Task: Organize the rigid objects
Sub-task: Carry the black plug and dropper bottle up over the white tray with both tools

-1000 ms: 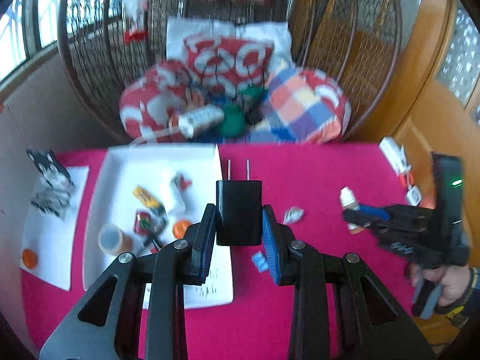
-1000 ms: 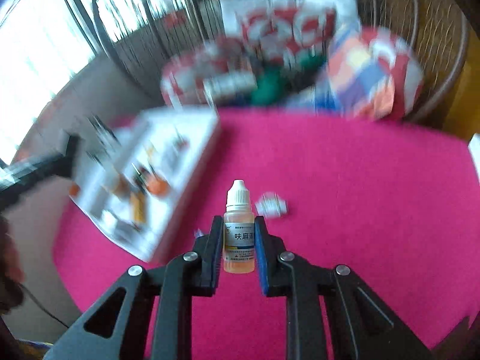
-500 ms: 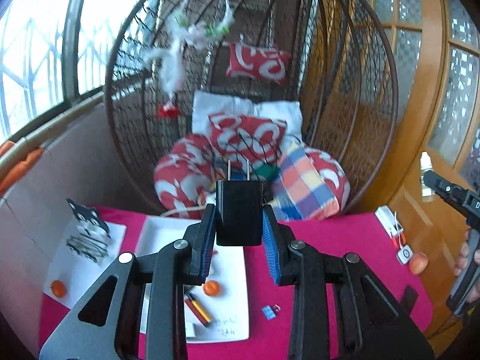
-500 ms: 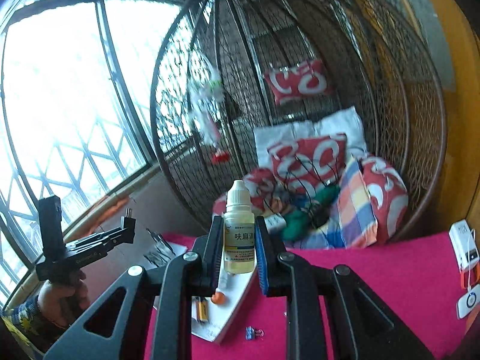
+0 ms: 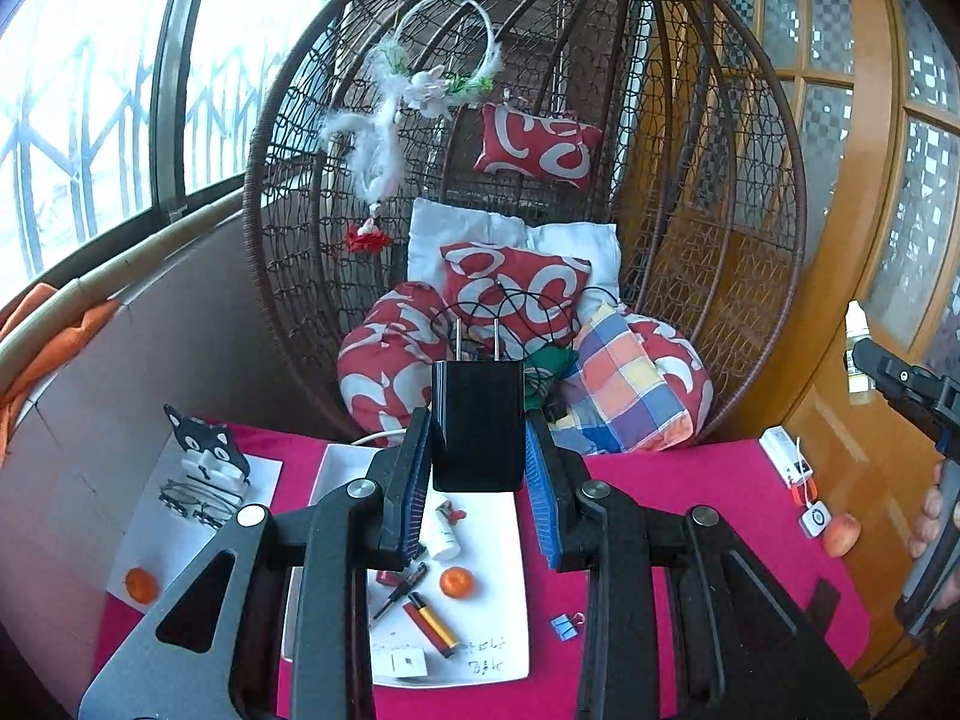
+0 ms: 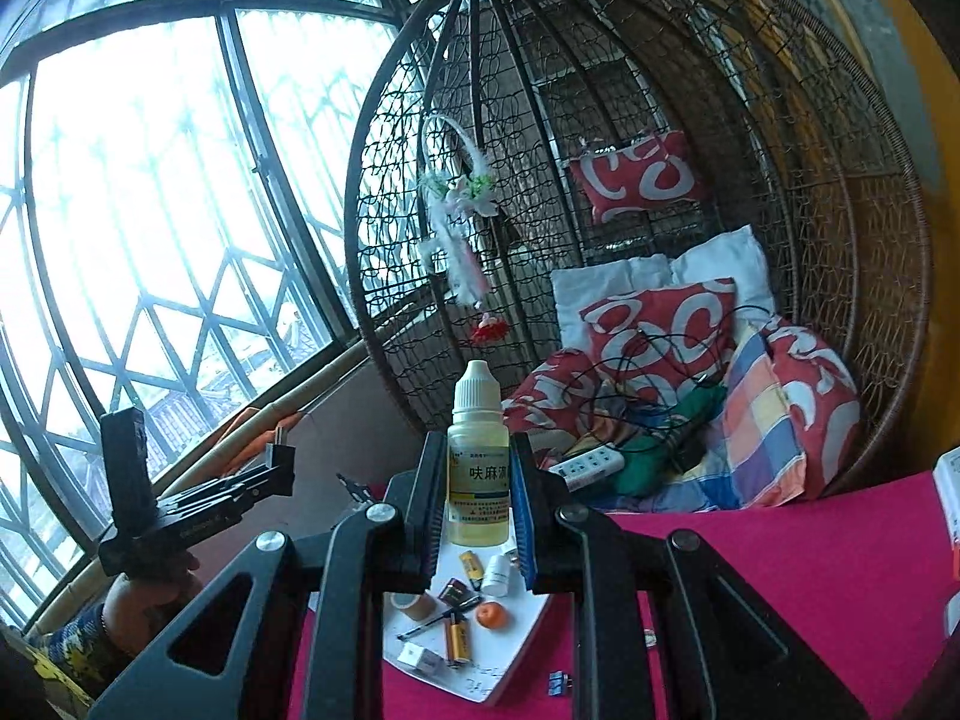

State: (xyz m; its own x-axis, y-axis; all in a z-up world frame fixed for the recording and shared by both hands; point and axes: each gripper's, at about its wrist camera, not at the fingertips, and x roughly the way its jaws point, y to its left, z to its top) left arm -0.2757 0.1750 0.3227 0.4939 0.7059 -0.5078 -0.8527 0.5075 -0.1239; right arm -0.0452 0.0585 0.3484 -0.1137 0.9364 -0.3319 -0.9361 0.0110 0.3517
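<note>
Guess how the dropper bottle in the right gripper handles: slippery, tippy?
The dropper bottle is smooth plastic, so probably slick. The right gripper pinches its label. Tall and narrow, it likely tips easily if set down. Small and part-full, probably light.

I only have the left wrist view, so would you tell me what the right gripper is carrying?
Observer: The right gripper is shut on a small dropper bottle, upright, white cap on top.
Operator: Thank you. Is there liquid in it?
Observer: Yes, a pale yellowish liquid shows below its label.
Operator: And what sits in the tray behind my fingers?
Observer: In the white tray, the right wrist view shows a tape roll near its left edge, which your left gripper, shut on the black charger, hides.
</note>
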